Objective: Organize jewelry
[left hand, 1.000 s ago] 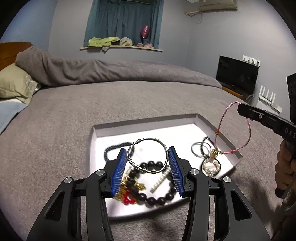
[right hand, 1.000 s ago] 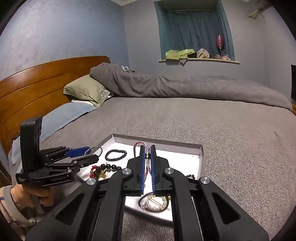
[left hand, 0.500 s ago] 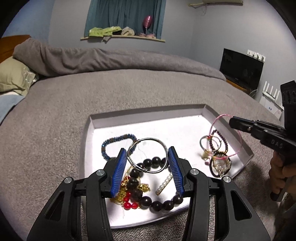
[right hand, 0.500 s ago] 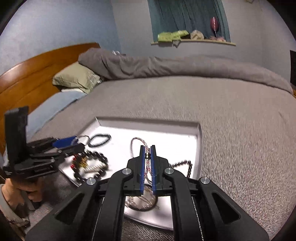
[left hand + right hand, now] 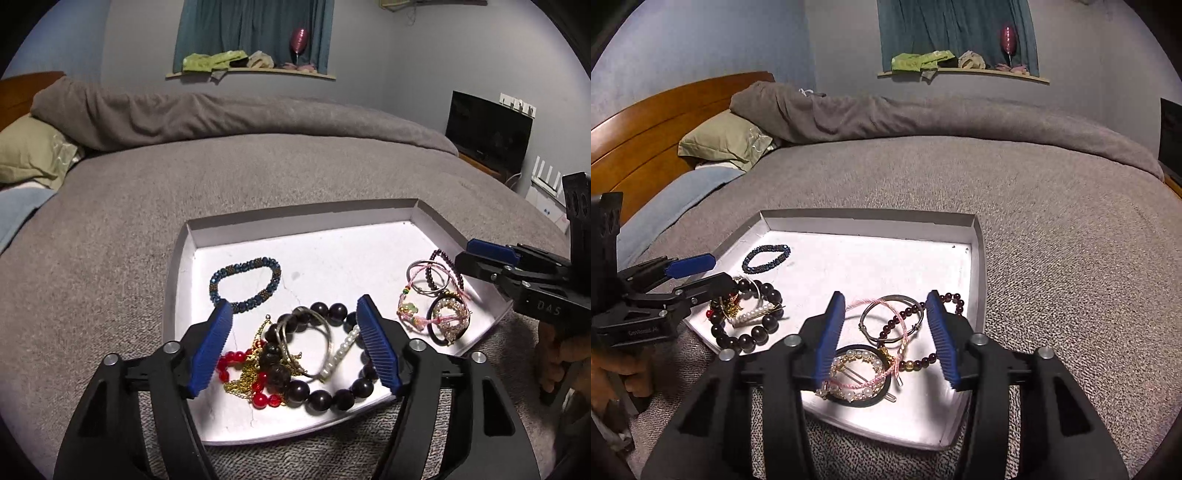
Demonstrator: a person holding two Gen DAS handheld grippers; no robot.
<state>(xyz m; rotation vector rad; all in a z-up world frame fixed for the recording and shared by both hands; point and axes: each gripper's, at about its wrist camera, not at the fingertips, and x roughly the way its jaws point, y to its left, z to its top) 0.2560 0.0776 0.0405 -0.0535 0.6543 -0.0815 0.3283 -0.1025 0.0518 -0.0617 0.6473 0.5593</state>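
A white tray [image 5: 332, 251] lies on the grey bed and holds the jewelry. My left gripper [image 5: 295, 339] is open and empty over a silver bangle [image 5: 306, 332], a black bead bracelet [image 5: 321, 395], a pearl clip, a gold chain and red beads [image 5: 236, 360]. A blue bead bracelet [image 5: 245, 282] lies apart at the tray's left. My right gripper [image 5: 886, 332] is open and empty above a pink cord necklace [image 5: 882, 306], a silver bangle [image 5: 890, 323], a dark red bead bracelet [image 5: 923, 360] and a pearl hoop on a black ring [image 5: 857, 380].
The tray [image 5: 977, 266] sits near the bed's front edge on the grey blanket [image 5: 1052, 221]. Pillows [image 5: 727, 142] and a wooden headboard [image 5: 657, 114] are at the left. A black screen [image 5: 487, 129] stands at the right by the wall.
My left gripper let go of the silver bangle, which now lies on the black beads. My right gripper lowered, opened and dropped the pink cord necklace onto the tray's right pile.
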